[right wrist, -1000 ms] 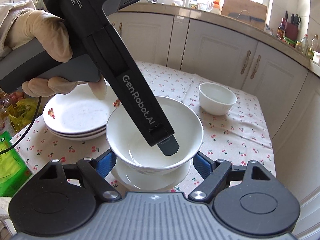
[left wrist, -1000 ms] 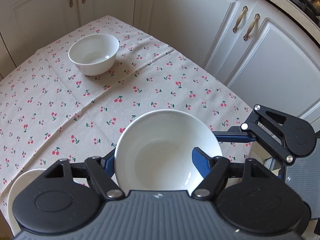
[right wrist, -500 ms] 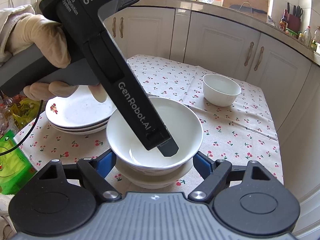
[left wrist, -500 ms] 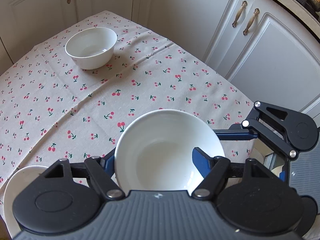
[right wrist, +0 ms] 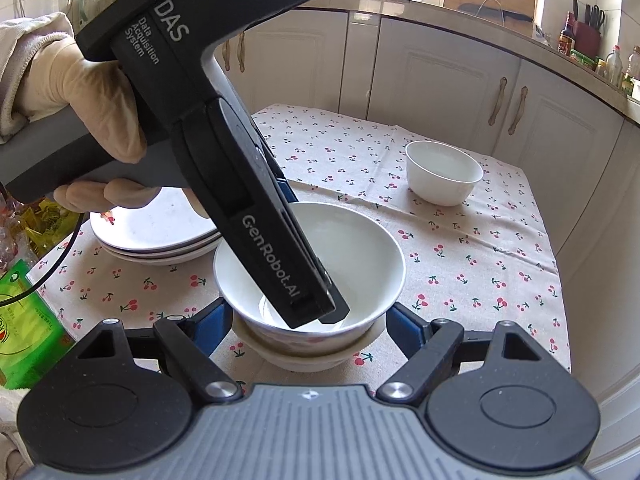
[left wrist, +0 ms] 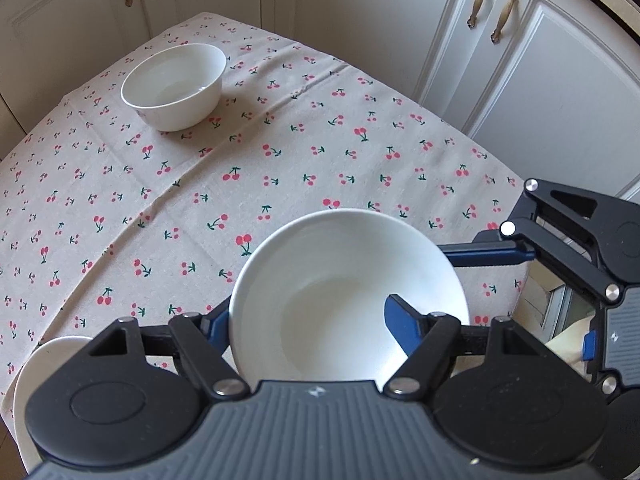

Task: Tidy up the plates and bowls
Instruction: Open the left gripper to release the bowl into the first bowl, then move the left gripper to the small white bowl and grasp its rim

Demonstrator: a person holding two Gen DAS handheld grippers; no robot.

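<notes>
A table (right wrist: 500, 256) under a cherry-print cloth (left wrist: 280, 152) carries a small white bowl (left wrist: 174, 86) near its far end, a stack of plates (right wrist: 156, 236) and a lower bowl (right wrist: 312, 354).

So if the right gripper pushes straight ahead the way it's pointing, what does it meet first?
Probably the lower bowl of the two nested white bowls just ahead, sitting between the right gripper fingers; the upper bowl, pinched by the left gripper, sits just above. Depth is unclear.

Both wrist views downward, close, sharing bowl (left wrist: 344, 292)
</notes>
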